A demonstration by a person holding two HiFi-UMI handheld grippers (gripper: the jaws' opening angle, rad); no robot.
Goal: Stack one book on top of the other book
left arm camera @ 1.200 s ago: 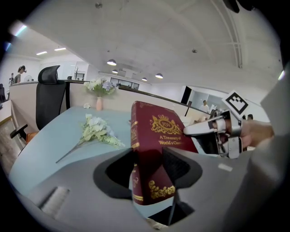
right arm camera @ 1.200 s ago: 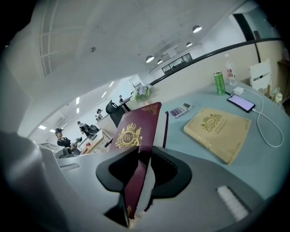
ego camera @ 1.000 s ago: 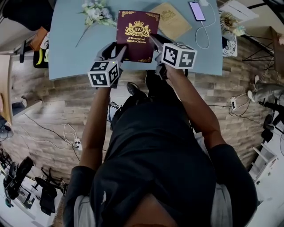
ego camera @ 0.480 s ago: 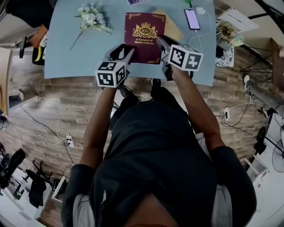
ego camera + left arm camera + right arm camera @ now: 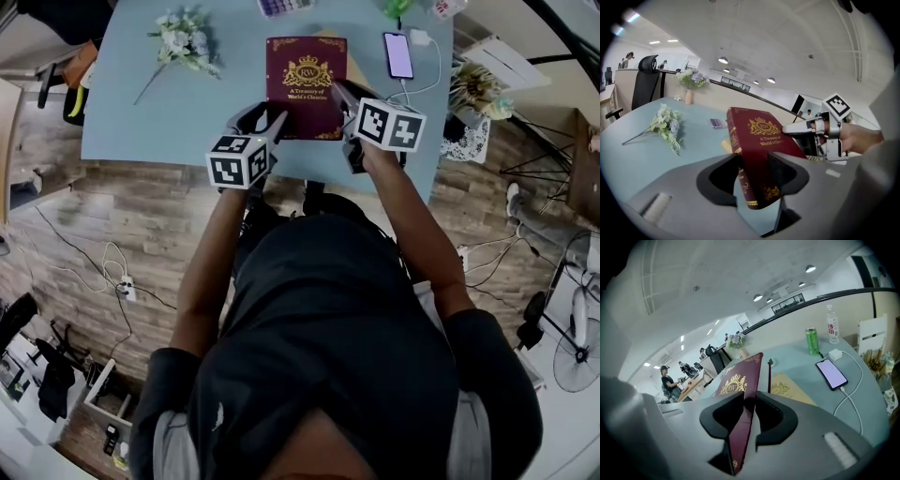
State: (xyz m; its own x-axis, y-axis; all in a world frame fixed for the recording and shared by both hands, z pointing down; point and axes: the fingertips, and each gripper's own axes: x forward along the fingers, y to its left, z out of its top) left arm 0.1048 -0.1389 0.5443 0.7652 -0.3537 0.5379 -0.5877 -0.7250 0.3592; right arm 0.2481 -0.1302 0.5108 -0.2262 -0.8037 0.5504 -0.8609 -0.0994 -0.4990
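I hold maroon book (image 5: 306, 84): left gripper (image 5: 273, 124) fingers clamp 7 o'clock corner, right gripper (image 5: 338, 92) fingers clamp 4 o'clock edge; long axis 6–12.

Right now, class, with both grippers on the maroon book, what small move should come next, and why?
Probably lower the maroon book flat onto the tan book. The left gripper and right gripper grip its near corners and hold it tilted, with the tan book mostly covered beneath it.

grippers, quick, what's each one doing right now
left gripper: shut on the maroon book
right gripper: shut on the same maroon book
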